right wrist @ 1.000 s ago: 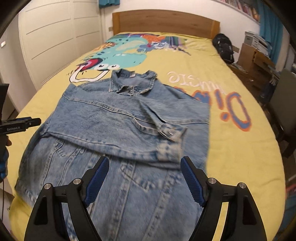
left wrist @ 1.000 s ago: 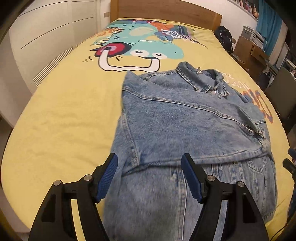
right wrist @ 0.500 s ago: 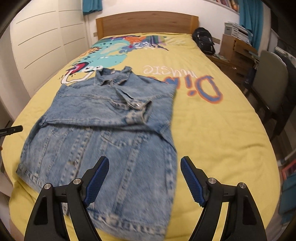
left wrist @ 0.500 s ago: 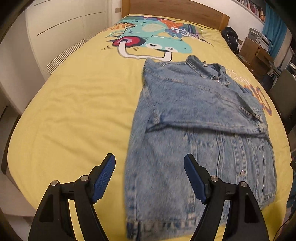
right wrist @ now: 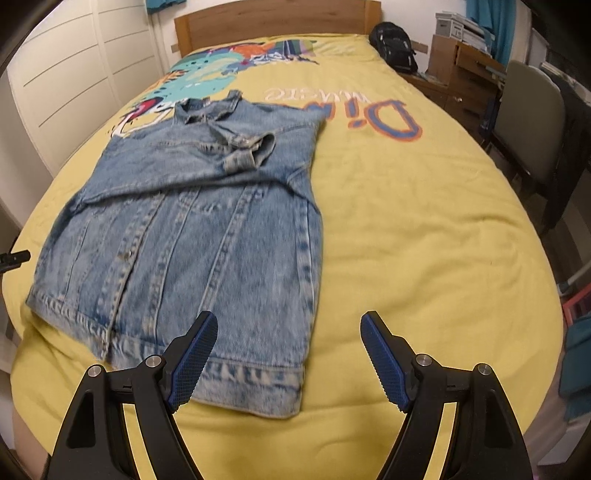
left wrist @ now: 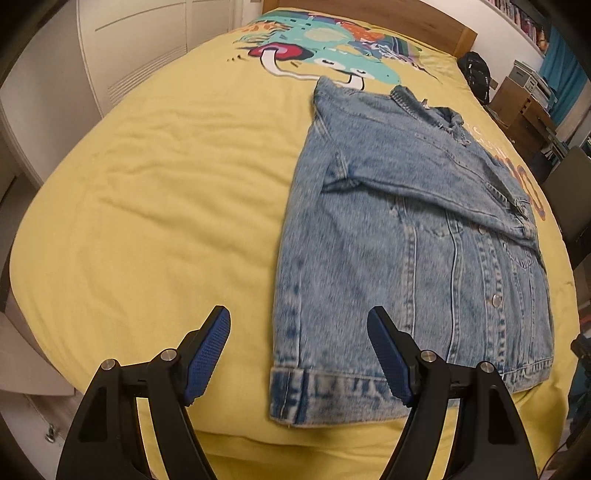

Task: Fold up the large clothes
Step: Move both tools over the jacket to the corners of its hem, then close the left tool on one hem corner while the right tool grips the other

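Note:
A light blue denim jacket [left wrist: 399, 229] lies flat on the yellow bed cover, front up, with both sleeves folded across its chest; it also shows in the right wrist view [right wrist: 207, 221]. Its hem lies near the bed's front edge. My left gripper [left wrist: 299, 328] is open and empty, above the hem's left corner. My right gripper [right wrist: 288, 332] is open and empty, above the hem's right corner. Neither touches the denim.
The bed cover [left wrist: 155, 192] has a cartoon print and lettering [right wrist: 384, 118] toward the wooden headboard [right wrist: 273, 18]. White wardrobe doors [right wrist: 74, 74] stand on the left. A black bag [right wrist: 395, 48], a wooden desk [right wrist: 465, 74] and a chair [right wrist: 532, 122] stand on the right.
Both grippers have pulled back from over the folded sleeves toward the foot of the bed, so the whole jacket and its hem now show. Both stayed open.

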A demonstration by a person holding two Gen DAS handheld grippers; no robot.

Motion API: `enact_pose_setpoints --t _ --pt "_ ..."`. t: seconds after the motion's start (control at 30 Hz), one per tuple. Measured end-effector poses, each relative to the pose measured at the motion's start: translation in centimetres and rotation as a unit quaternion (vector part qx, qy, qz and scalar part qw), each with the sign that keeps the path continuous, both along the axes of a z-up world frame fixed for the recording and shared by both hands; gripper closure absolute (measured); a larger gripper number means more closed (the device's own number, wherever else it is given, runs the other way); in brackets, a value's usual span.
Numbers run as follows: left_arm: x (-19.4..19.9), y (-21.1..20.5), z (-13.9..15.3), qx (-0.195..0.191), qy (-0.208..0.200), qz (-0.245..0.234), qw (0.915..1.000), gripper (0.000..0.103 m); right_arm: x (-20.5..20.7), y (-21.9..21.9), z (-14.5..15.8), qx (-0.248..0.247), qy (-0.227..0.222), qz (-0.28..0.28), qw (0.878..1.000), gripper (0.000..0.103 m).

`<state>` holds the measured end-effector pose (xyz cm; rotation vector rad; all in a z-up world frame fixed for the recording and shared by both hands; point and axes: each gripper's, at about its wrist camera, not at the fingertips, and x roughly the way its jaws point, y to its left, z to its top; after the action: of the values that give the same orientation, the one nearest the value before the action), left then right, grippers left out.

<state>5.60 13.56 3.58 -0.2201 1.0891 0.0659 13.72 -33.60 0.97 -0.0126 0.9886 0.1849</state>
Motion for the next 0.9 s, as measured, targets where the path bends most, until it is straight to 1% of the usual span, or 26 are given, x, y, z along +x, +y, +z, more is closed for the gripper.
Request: enact_pose_setpoints --t 0.17,0.37,0.43,0.73,0.9 --pt "-0.6 0.3 -0.8 -0.008 0.009 0.001 0.9999 0.031 -0.5 -0.5 -1.0 0.007 0.014 -0.005 1.0 0.022" --pt "-1.3 0.4 -2.0 -0.017 0.022 0.003 0.9996 0.027 -0.7 -1.0 -2.1 0.013 0.031 -0.01 0.999 0.02" --pt "-1.5 0.6 -2.5 -0.022 0.028 0.005 0.9994 0.022 -0.7 -1.2 -2.6 0.016 0.036 -0.013 0.999 0.018" --pt "-2.2 1.0 -4.5 -0.049 0.05 0.011 0.9975 0.022 -0.4 -1.7 -4.6 0.036 0.069 -0.016 0.997 0.017" --pt "-2.6 1.4 -5.2 -0.067 0.054 0.012 0.9962 0.022 -0.3 -1.7 -5.5 0.046 0.084 -0.012 0.995 0.017"
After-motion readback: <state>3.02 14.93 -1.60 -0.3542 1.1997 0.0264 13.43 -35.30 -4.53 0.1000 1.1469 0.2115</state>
